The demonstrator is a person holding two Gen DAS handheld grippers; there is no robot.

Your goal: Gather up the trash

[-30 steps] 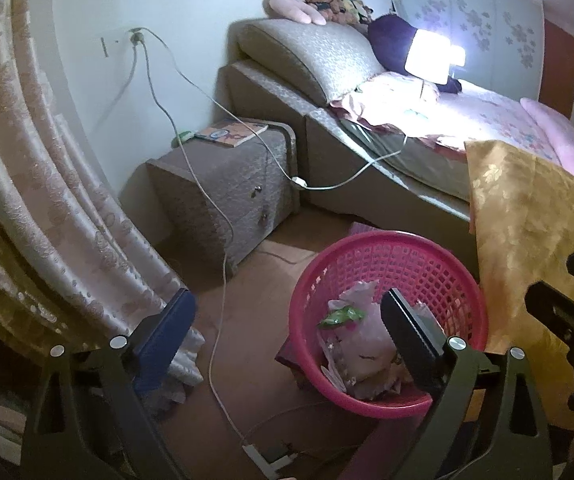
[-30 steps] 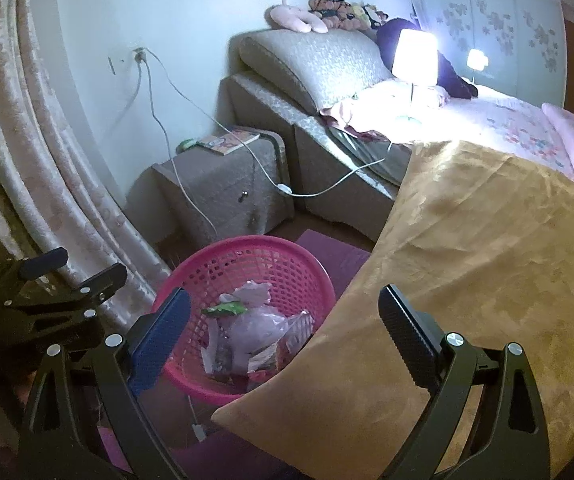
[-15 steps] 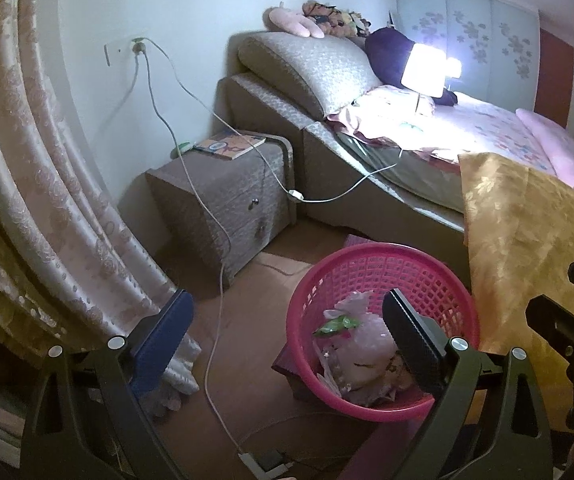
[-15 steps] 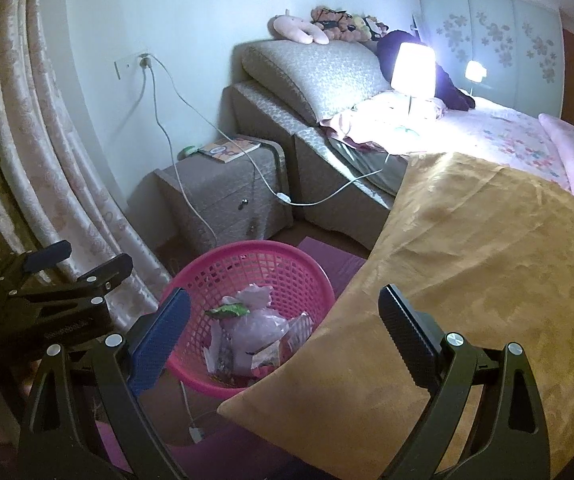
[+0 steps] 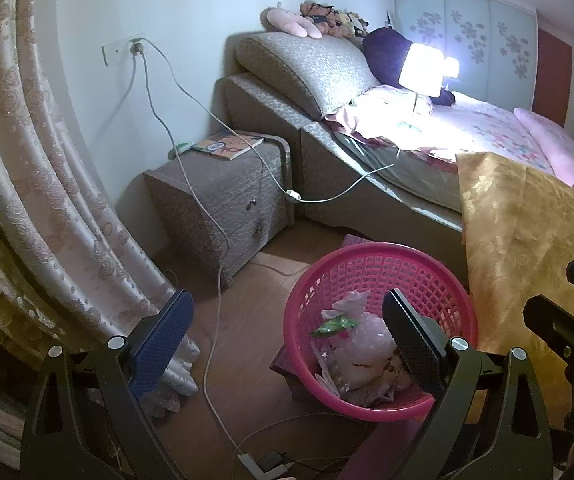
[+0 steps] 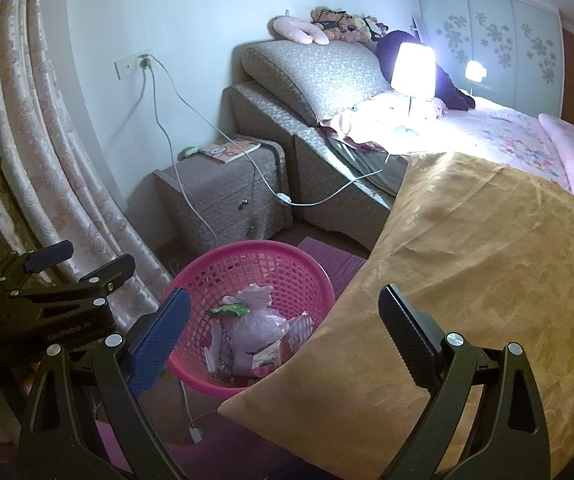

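Note:
A pink mesh basket [image 5: 371, 258] stands on the wooden floor beside the bed; it also shows in the right wrist view [image 6: 247, 256]. It holds trash: a pale pink plastic bag [image 5: 361, 346], a green wrapper [image 5: 333, 325] and several packets [image 6: 269, 356]. My left gripper [image 5: 287, 340] is open and empty, above the floor and the basket's left side. My right gripper [image 6: 285, 336] is open and empty, above the basket and a gold pillow. The left gripper's body shows at the left of the right wrist view [image 6: 59, 300].
A large gold pillow [image 6: 467, 280] lies at the right, over the basket's edge. A grey nightstand [image 5: 223, 188] with a book [image 5: 229, 145] stands by the bed [image 5: 467, 144], which carries a lit lamp [image 5: 421, 70]. White cables [image 5: 217, 280] hang from a wall socket to a floor adapter. Curtains [image 5: 39, 200] fill the left.
Both grippers have pulled back and up from the basket, so it sits lower and smaller in both views. Both jaws have stayed open and empty.

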